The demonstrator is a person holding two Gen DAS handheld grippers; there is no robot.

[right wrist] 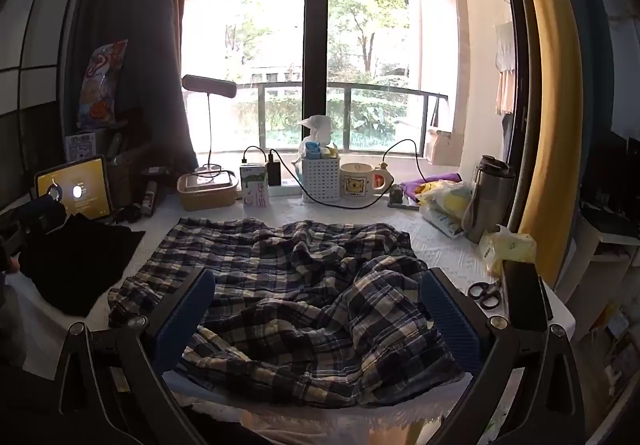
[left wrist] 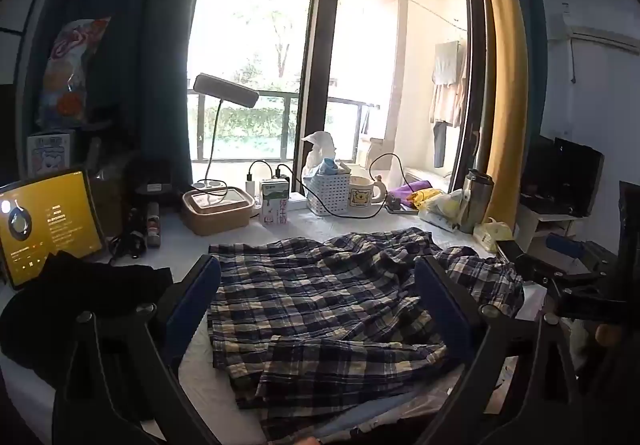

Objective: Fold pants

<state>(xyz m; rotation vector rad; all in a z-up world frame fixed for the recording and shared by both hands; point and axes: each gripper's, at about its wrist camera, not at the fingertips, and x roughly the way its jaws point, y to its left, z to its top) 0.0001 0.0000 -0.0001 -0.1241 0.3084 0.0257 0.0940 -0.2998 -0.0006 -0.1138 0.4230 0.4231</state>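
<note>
Blue, black and cream plaid pants (left wrist: 320, 297) lie crumpled and spread across the white table (left wrist: 224, 373). They also show in the right wrist view (right wrist: 296, 285), bunched in folds at the middle and right. My left gripper (left wrist: 318, 277) is open and empty, its blue pads hovering over the left part of the pants. My right gripper (right wrist: 318, 289) is open and empty over the rumpled right part. The right gripper's body shows at the right edge of the left wrist view (left wrist: 568, 281).
A black garment (right wrist: 76, 265) lies at the table's left beside a lit tablet (left wrist: 44, 225). At the back stand a desk lamp (right wrist: 210, 93), lunch box (right wrist: 208, 191), milk carton (right wrist: 254, 185), white basket (right wrist: 320, 175), mug (right wrist: 360, 185) and thermos (right wrist: 490, 197). Scissors (right wrist: 486, 293) lie at the right edge.
</note>
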